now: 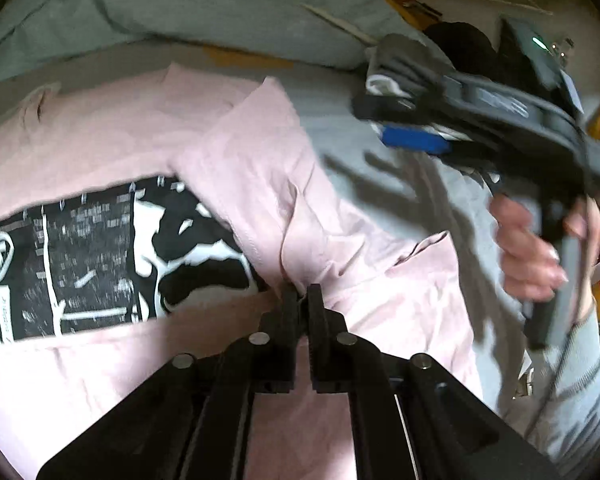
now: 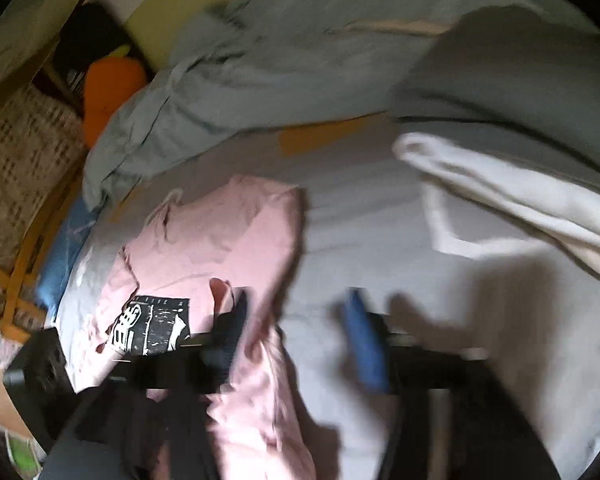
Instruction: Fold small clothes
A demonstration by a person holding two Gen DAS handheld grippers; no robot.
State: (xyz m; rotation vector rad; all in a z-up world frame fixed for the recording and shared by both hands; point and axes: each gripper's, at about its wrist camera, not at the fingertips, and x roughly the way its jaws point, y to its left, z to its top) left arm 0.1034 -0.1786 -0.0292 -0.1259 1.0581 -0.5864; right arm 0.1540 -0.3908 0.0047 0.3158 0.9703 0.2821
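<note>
Pink T-shirt (image 1: 111, 128) lies half-folded on the grey bed sheet (image 1: 352, 136). Left gripper (image 1: 300, 300) is clamped on a fabric ridge; right gripper (image 2: 300, 320) hangs apart, empty. Pulling one-handed could drag the folded sleeve askew.

The pink shirt (image 1: 111, 132) runs off the lower left frame edge; motion blur smears the right tongs (image 2: 295, 332); its print is unreadable.

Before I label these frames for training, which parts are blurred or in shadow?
Left wrist view: the right gripper is motion-smeared, the pink T-shirt fairly sharp. Right wrist view: blurred throughout, with dark shadow on the grey sheet below right.
</note>
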